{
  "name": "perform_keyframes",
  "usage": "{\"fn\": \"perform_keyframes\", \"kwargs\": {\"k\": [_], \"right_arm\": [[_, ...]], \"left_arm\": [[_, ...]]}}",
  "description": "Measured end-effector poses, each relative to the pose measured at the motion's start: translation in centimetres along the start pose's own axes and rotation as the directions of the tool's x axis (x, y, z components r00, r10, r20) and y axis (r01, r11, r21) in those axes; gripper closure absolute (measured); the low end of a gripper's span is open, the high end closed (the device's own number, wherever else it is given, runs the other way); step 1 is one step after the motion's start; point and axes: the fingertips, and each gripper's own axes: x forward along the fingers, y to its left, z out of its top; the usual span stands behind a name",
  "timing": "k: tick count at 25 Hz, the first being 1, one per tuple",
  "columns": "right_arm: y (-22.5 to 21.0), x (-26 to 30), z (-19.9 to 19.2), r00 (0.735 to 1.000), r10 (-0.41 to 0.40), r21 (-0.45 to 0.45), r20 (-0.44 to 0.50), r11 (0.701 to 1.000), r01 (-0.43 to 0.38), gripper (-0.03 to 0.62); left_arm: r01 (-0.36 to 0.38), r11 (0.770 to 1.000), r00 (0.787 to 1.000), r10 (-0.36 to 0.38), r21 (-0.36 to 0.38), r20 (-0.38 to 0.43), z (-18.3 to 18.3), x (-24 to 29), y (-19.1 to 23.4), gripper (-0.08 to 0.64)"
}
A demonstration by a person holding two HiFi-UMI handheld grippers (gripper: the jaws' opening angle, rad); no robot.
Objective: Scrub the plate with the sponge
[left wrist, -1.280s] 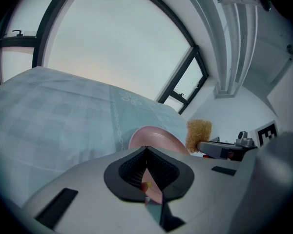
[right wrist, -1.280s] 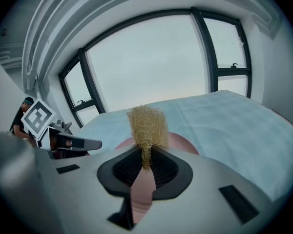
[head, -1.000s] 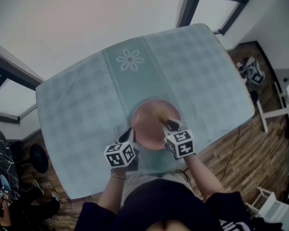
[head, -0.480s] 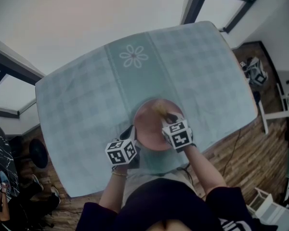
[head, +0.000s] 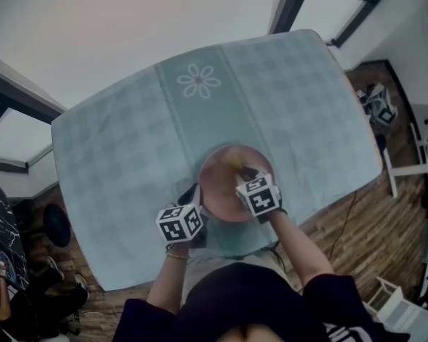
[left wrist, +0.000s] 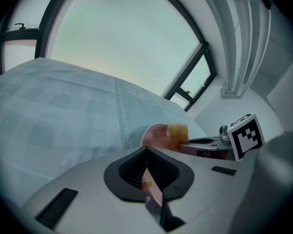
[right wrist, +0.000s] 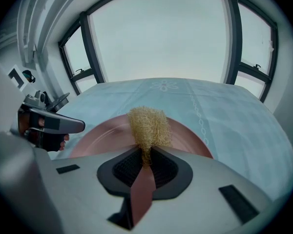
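Note:
A pink plate point(head: 225, 191) lies on the near part of the table. My left gripper point(head: 194, 197) is shut on its left rim; in the left gripper view the pink rim point(left wrist: 151, 186) runs between the closed jaws of that gripper point(left wrist: 147, 172). My right gripper point(head: 240, 169) is shut on a yellow fibrous sponge point(head: 232, 157), which rests on the plate's far part. In the right gripper view the sponge point(right wrist: 147, 123) sticks out past the right gripper point(right wrist: 145, 161) over the plate point(right wrist: 95, 138). From the left gripper view the sponge point(left wrist: 177, 131) shows over the plate point(left wrist: 155, 133).
A pale blue-green checked tablecloth point(head: 128, 148) with a flower motif point(head: 198, 84) covers the table. Its near edge runs just under my hands. Wooden floor, a white stool point(head: 406, 169) and clutter lie to the right; windows stand beyond the table.
My right gripper has slid the sponge away from me and slightly left across the plate. The left gripper has stayed on the rim.

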Motion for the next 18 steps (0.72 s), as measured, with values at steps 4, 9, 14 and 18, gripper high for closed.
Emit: {"fn": "perform_keyframes", "kwargs": {"k": [4, 9, 14, 18], "right_arm": [[0.8, 0.1, -0.2, 1.0, 0.023, 0.004, -0.014, 1.0, -0.023, 0.549], [1.8, 0.1, -0.9, 0.999, 0.045, -0.006, -0.026, 0.999, -0.046, 0.549], [3.0, -0.1, -1.6, 0.996, 0.073, -0.027, -0.044, 0.997, -0.074, 0.549], [3.8, -0.3, -2.0, 0.995, 0.084, -0.043, -0.057, 0.995, -0.086, 0.549]], "left_arm": [[0.002, 1.0, 1.0, -0.002, -0.004, 0.002, 0.0, -0.1, -0.1, 0.555], [0.003, 1.0, 1.0, -0.003, -0.004, -0.001, -0.4, -0.4, -0.1, 0.555], [0.003, 1.0, 1.0, -0.003, -0.012, 0.002, -0.8, -0.8, 0.0, 0.555], [0.002, 1.0, 1.0, -0.002, -0.015, 0.008, -0.8, -1.1, 0.0, 0.555]]}}
